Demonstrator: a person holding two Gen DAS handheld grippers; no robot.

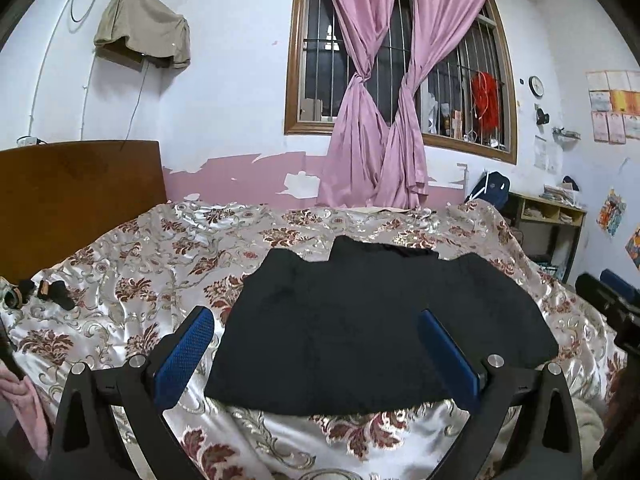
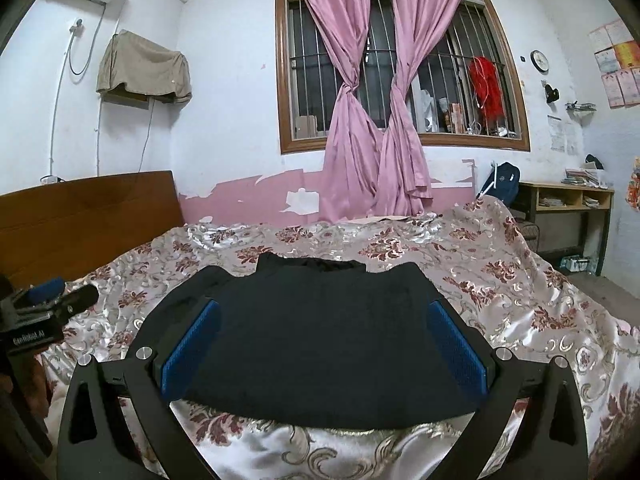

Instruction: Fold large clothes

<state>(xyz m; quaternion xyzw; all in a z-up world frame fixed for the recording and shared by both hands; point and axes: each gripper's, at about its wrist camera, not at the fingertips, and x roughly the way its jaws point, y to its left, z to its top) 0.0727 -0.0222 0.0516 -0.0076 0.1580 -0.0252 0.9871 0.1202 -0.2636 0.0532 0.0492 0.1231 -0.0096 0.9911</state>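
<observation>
A black garment (image 1: 360,320) lies flat on the floral bedspread (image 1: 160,264), folded into a broad block with a narrower part at its far edge. It also shows in the right wrist view (image 2: 320,340). My left gripper (image 1: 316,332) is open and empty, held above the garment's near left part. My right gripper (image 2: 324,328) is open and empty, above the garment's near edge. The right gripper's body shows at the right edge of the left wrist view (image 1: 612,304); the left gripper's body shows at the left edge of the right wrist view (image 2: 44,304).
A wooden headboard (image 1: 76,196) stands at the left. Small dark items (image 1: 48,292) lie on the bedspread's left side. A pink cloth (image 1: 20,400) hangs at the near left. A window with pink curtains (image 1: 384,120) is behind the bed. A shelf desk (image 1: 552,216) stands at the right.
</observation>
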